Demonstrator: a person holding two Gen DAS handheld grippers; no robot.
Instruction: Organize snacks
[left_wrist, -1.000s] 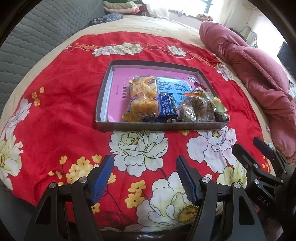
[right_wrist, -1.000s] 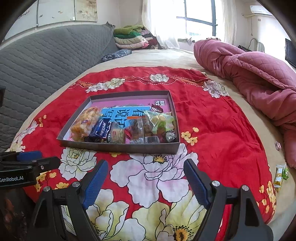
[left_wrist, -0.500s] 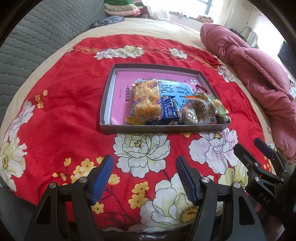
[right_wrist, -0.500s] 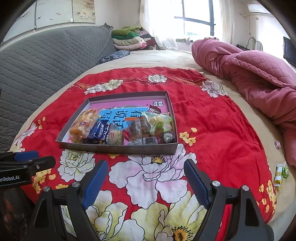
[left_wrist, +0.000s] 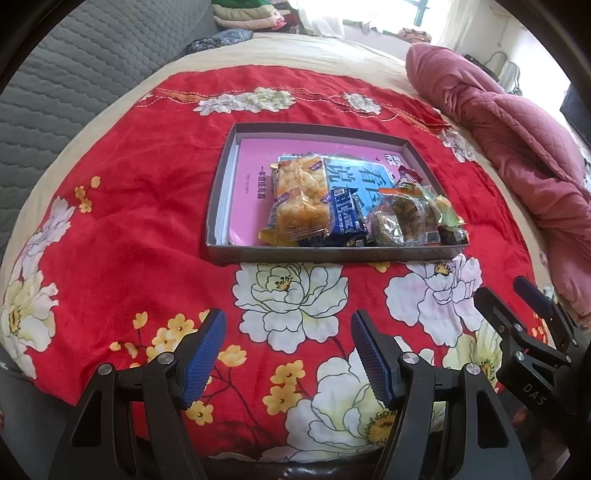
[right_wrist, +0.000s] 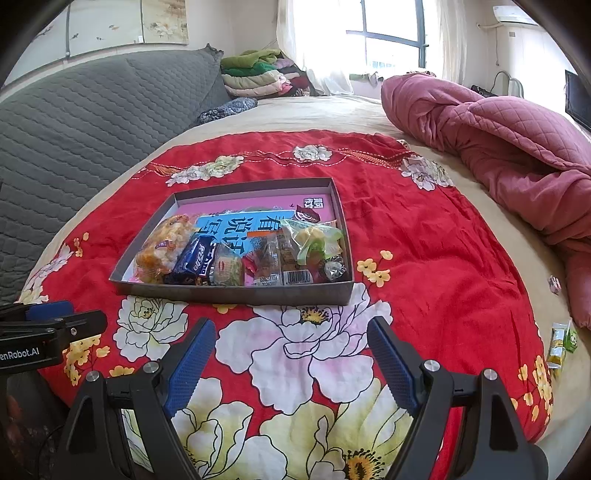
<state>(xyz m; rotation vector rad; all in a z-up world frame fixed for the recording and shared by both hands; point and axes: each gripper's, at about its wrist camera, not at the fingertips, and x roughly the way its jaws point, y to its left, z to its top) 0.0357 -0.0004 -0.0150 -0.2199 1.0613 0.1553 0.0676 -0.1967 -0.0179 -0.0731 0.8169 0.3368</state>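
Both the left black two-finger gripper and the right one are hovering tilted downward, jaws apart and empty, before the shallow grey cardboard tray; "GenRobot.AI" and "DAS" are showing on their bodies.

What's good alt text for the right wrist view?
A shallow grey box of wrapped snacks sits on a red floral blanket spread over a bed. The open, empty right gripper hovers in the foreground short of the box; the left gripper shows at the left edge, and a pink quilt lies bunched at right.

A pink quilt lies bunched beside the red floral blanket.
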